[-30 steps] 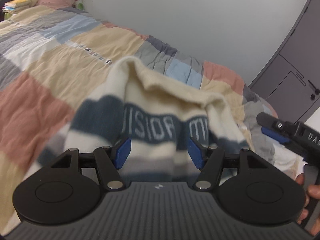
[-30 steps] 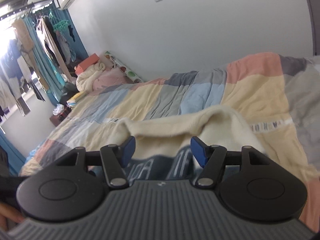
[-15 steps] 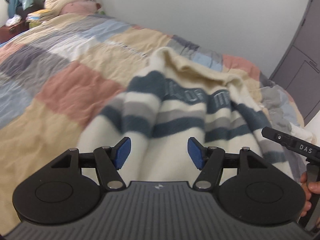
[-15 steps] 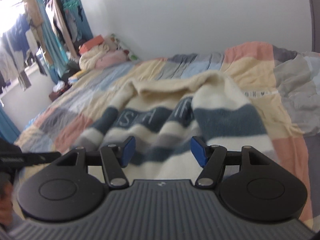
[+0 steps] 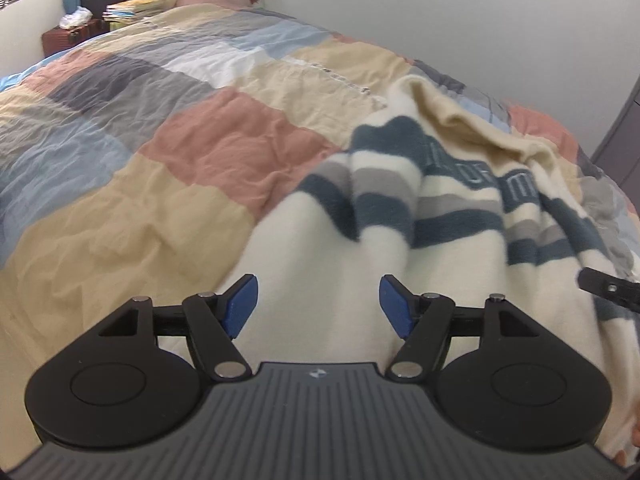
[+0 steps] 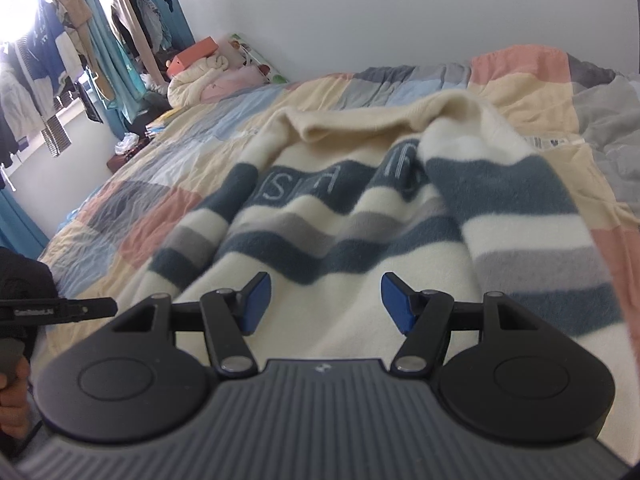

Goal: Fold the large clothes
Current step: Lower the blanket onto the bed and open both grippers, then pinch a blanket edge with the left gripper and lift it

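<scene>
Fleecy cream sweater (image 5: pixel 440 216) w/ navy stripes lies rumpled on the patchwork bed (image 5: pixel 160 160), left claw (image 5: pixel 316 304) just widened, right claw (image 6: pixel 324 300) spread, both empty, so bunched folds could get creased in.

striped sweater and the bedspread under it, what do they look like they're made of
The striped sweater looks like a thick, fuzzy knit, perhaps wool or fleece: its surface is soft and matte, the stripe edges are blurry, and it falls in bulky folds. The patchwork bedspread looks like a thin woven cotton, matte and finely crinkled all over. Neither fibre can be told for sure from the pictures.
</scene>
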`<move>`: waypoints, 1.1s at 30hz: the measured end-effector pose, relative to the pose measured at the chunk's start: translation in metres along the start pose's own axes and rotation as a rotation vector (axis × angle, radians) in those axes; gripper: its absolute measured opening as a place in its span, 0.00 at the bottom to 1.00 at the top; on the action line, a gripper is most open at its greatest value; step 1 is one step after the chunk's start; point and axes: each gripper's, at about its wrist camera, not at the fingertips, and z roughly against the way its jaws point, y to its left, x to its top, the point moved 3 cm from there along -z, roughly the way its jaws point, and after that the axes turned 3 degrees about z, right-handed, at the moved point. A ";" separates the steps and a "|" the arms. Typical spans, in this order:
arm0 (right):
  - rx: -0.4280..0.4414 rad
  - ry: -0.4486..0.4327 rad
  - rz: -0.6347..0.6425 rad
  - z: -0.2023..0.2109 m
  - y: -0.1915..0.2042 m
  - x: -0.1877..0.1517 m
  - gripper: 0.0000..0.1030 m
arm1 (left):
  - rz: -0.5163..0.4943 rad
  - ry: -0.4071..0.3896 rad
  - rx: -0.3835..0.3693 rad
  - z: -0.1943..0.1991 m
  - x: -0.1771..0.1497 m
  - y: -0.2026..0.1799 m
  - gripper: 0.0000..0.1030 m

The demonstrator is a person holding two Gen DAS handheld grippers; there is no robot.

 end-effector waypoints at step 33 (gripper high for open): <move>0.061 0.059 -0.042 -0.022 0.008 -0.010 0.63 | 0.105 0.059 -0.216 -0.038 -0.014 0.001 0.81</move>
